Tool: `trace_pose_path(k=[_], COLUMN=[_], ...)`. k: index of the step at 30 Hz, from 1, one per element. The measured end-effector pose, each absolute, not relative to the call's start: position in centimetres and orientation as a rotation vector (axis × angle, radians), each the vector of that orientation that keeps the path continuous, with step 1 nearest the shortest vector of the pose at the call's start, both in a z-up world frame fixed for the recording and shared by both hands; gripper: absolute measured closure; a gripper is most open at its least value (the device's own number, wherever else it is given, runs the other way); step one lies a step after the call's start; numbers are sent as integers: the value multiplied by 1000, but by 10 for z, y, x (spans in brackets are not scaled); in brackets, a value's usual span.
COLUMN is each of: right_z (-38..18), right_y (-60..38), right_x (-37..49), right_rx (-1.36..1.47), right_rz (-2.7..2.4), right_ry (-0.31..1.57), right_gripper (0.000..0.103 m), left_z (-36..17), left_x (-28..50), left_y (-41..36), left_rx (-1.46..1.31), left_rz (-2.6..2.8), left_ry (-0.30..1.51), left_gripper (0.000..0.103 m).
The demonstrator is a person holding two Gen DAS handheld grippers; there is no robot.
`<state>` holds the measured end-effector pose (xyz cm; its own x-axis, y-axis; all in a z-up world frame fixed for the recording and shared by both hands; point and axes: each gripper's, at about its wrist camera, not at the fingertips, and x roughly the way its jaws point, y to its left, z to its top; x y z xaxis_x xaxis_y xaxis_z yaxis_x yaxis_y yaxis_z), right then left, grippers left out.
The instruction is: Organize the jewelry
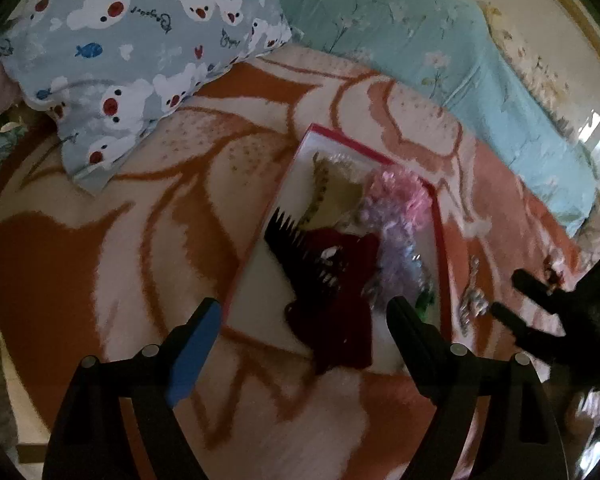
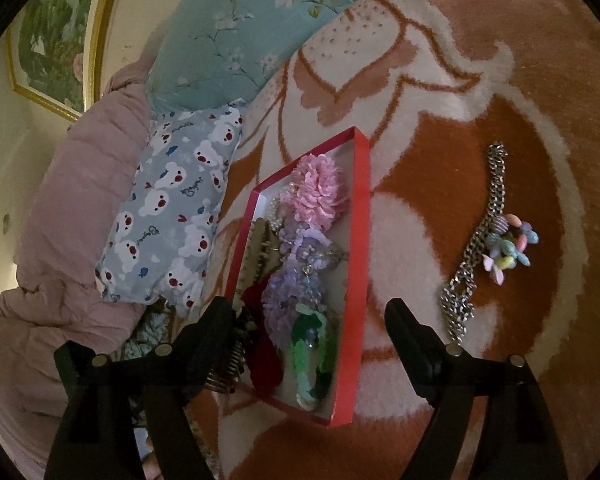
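Note:
A shallow red box (image 1: 342,138) (image 2: 360,240) lies on the orange and white blanket. Inside it are a pink fabric flower (image 2: 316,192), purple flowers (image 2: 296,280), a green piece (image 2: 312,356), a dark red bow (image 1: 340,320) and a black comb (image 1: 296,240). To the right of the box, a silver chain (image 2: 472,256) with a pastel bead cluster (image 2: 508,246) rests on the blanket. My left gripper (image 1: 304,308) hovers open over the box's near end with nothing between its fingers. My right gripper (image 2: 308,305) (image 1: 508,293) is open too, above the box's near corner and to the left of the chain.
A bear-print pillow (image 1: 140,40) lies beyond the box, and a teal floral quilt (image 1: 420,40) runs along the far side. A pink padded coat (image 2: 60,220) is heaped beside the pillow. A gold-framed picture (image 2: 60,40) hangs on the wall.

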<state>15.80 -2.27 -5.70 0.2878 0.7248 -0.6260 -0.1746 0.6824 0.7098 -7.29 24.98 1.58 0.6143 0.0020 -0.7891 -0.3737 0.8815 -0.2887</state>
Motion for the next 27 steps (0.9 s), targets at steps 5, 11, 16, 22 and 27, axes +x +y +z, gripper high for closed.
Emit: trace_pose_path(k=[5, 11, 16, 22, 27], right_z=[-44, -11, 11, 38, 50], right_y=[-18, -2, 9, 20, 25], right_x=[146, 128, 113, 90, 73], right_rx=[439, 163, 12, -159, -260], right_rz=[623, 631, 665, 702, 705], right_ry=[1118, 1060, 1029, 977, 892], right_gripper=[21, 13, 7, 4, 0], left_z=[19, 42, 67, 94, 105], left_x=[-78, -93, -108, -122, -132], left_y=[234, 212, 194, 179, 173], left_rx=[-329, -191, -72, -21, 8], left_rz=[293, 338, 385, 374, 366], left_ry=[948, 939, 908, 888, 853], left_gripper=[18, 9, 1, 1, 1])
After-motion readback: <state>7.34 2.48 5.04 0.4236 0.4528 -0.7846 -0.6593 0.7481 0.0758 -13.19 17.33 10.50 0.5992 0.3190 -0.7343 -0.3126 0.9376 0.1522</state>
